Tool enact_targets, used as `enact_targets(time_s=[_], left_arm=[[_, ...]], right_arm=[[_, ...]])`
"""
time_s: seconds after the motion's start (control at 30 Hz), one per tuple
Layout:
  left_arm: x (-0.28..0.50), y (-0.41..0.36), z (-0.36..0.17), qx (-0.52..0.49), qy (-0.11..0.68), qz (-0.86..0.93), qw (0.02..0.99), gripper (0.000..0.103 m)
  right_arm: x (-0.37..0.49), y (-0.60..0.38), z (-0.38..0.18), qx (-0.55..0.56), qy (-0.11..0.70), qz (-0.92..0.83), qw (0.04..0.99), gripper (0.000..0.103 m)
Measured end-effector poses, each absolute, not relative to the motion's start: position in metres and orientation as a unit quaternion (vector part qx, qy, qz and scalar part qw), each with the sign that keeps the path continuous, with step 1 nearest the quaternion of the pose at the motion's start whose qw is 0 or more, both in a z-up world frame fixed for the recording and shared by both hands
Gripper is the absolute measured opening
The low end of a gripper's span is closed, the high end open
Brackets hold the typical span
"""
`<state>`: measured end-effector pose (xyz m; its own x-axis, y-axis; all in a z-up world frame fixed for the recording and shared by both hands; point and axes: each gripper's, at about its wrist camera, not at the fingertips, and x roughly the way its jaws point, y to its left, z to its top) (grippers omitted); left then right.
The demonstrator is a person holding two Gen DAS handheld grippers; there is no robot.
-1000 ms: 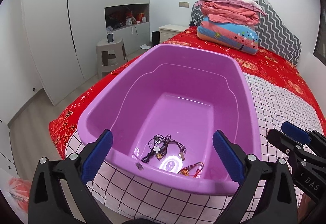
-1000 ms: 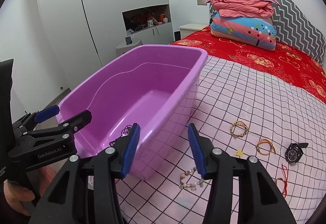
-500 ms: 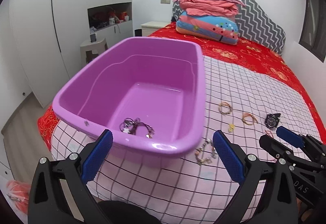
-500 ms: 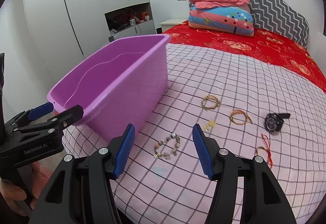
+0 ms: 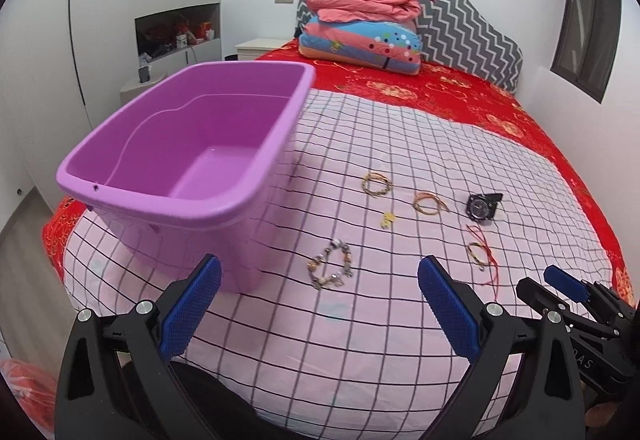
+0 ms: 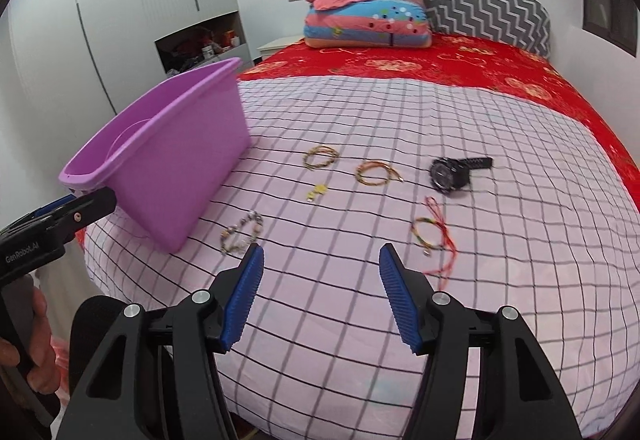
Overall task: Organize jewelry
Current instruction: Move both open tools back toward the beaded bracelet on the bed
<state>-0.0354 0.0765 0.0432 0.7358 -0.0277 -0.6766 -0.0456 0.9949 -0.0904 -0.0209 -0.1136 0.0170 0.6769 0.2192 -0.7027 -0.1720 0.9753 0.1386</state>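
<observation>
Several pieces of jewelry lie loose on the pink checked sheet (image 5: 360, 340): a beaded bracelet (image 5: 347, 258) (image 6: 253, 218), a gold bracelet (image 5: 367, 184) (image 6: 331, 159), an orange bracelet (image 5: 429, 202) (image 6: 376, 172), a small yellow charm (image 5: 387, 219) (image 6: 318, 191), a black watch (image 5: 482, 206) (image 6: 448, 172) and a red cord bracelet (image 5: 482, 254) (image 6: 432, 234). A purple tub (image 5: 180, 200) (image 6: 160, 144) stands to their left. My left gripper (image 5: 319, 264) hangs open just short of the beaded bracelet. My right gripper (image 6: 321, 248) is open over bare sheet between the beaded and red cord bracelets. Neither holds anything.
Folded quilts (image 5: 360, 24) and a zigzag pillow (image 5: 468, 32) sit at the head of the bed on a red cover (image 5: 440, 96). White wardrobes (image 5: 120, 0) stand beyond the tub. The bed's near edge lies below both grippers.
Both views have swung right, off the tub's inside and onto the jewelry on the sheet. The tub now sits at the left. The right jaws stand slightly wider.
</observation>
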Motion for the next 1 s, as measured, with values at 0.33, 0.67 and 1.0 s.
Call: enact_targets(time_s=[0.33, 0.67, 1.0], left_arm=[[-0.034, 0.037, 0.014, -0.052, 0.377, -0.012, 0.925, 0.097], [-0.011, 0.033, -0.030, -0.048, 0.407, 0.006, 0.912, 0.097], [0.025, 0.040, -0.071, -0.059, 0.428, 0.031, 0.901, 0.097]], right_arm=[[-0.032, -0.161, -0.011, 0.049, 0.405, 0.065, 0.911, 0.058], [-0.013, -0.183, -0.045, 0.062, 0.427, 0.046, 0.901, 0.058], [0.020, -0.192, -0.079, 0.063, 0.449, 0.041, 0.890, 0.058]])
